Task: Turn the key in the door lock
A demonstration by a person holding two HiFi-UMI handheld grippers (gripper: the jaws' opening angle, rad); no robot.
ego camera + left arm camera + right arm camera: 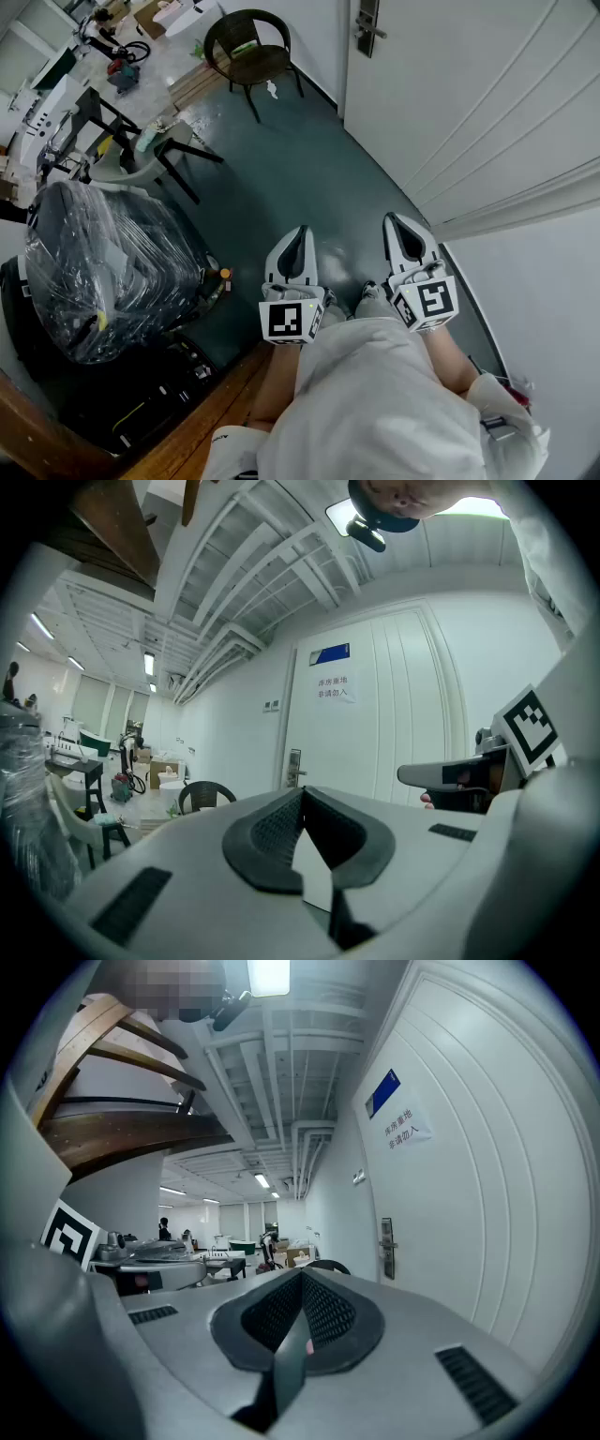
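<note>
Both tongs level, side by side: left gripper point(299, 230) and right gripper point(393, 218) are pinched shut, nothing in either. The door lock point(367, 26), an upright plate, sits at the far edge of the door point(450, 94), well ahead. The right gripper looks nearer. Can't make out a key.

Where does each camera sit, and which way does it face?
Head view: head-mounted, facing steeply down; floor, left claw, right claw, white clothing.
Left gripper view: on left claw, along its shut jaws toward the door.
Right gripper view: on right claw, along shut jaws; door at right.
Shared: door lock, in all three.
</note>
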